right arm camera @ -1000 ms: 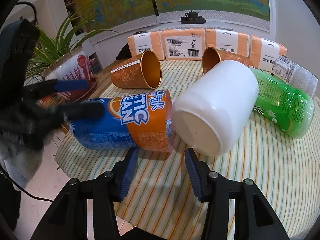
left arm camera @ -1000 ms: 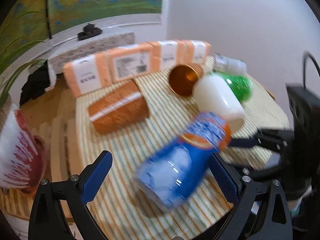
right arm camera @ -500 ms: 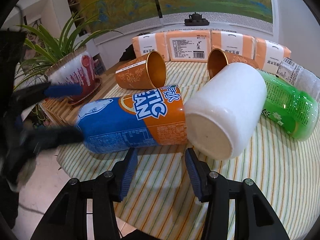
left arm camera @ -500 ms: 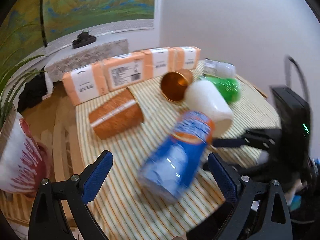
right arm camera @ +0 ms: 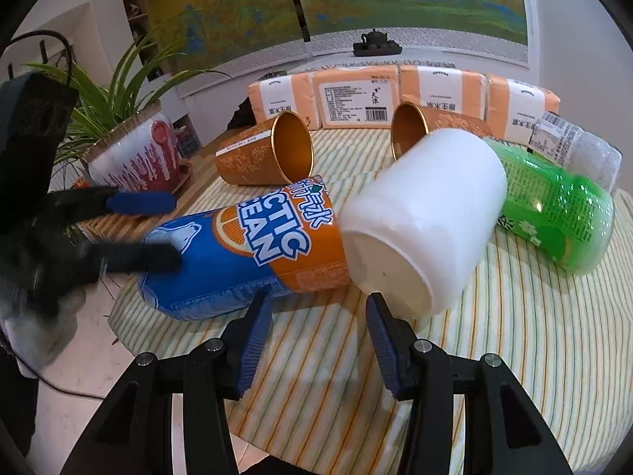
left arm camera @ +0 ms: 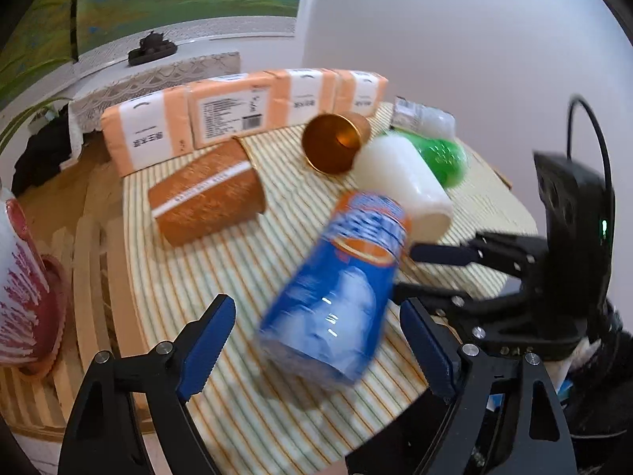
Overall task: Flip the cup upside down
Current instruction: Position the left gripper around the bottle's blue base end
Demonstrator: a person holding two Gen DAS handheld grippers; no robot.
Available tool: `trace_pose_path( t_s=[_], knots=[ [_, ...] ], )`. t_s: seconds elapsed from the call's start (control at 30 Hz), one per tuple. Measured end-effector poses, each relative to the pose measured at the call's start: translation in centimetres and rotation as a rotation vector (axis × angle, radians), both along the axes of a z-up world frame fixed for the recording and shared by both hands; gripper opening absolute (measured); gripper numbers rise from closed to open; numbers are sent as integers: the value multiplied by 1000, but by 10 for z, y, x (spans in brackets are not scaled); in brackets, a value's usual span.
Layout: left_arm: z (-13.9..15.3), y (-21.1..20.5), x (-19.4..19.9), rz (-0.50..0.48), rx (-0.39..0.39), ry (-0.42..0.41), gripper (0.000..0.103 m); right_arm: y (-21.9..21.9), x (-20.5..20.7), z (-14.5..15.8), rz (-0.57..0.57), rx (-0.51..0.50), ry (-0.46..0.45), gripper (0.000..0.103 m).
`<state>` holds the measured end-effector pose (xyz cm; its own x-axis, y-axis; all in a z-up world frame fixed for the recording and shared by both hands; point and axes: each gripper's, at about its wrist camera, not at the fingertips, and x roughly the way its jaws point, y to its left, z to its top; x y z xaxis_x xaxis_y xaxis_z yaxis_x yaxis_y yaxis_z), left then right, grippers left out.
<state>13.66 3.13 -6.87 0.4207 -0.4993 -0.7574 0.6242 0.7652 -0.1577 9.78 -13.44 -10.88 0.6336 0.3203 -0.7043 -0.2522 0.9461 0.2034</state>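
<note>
Glossy blue-orange cup (left arm camera: 340, 289) rolled nearer L gripper (left arm camera: 316, 336) — both grippers (right arm camera: 318, 316) agape, holding nothing.

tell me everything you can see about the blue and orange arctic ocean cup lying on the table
The blue and orange printed cup lies on its side on the yellow-striped tablecloth, near the table's edge. It looks like glossy paper or plastic, with white "ARCTIC OCEAN" lettering, an orange slice and a white polar bear. Its orange end meets the white cup; an orange patterned cup lies just behind. The left gripper is open around its blue end; contact is unclear. The right gripper is open just before it.
</note>
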Motion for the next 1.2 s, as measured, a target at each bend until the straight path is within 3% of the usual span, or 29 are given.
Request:
trace_pose_path(
  t_s=[0.23,0.6,0.87,1.2],
  knots=[
    [1,-10,-27,-25,-3,-27,88,6,6,6,47,-3,-25,46],
    [-6,-15,-68,155,136,-292,94,-11,-20,11,18,35,-51,54],
    [-22,-23,-64,208,86,-254,95,-33,-45,23,-61,45,-93,60],
    [-30,-31,-60,213,90,-268,95,-42,-60,29,-93,48,-103,60]
  ],
)
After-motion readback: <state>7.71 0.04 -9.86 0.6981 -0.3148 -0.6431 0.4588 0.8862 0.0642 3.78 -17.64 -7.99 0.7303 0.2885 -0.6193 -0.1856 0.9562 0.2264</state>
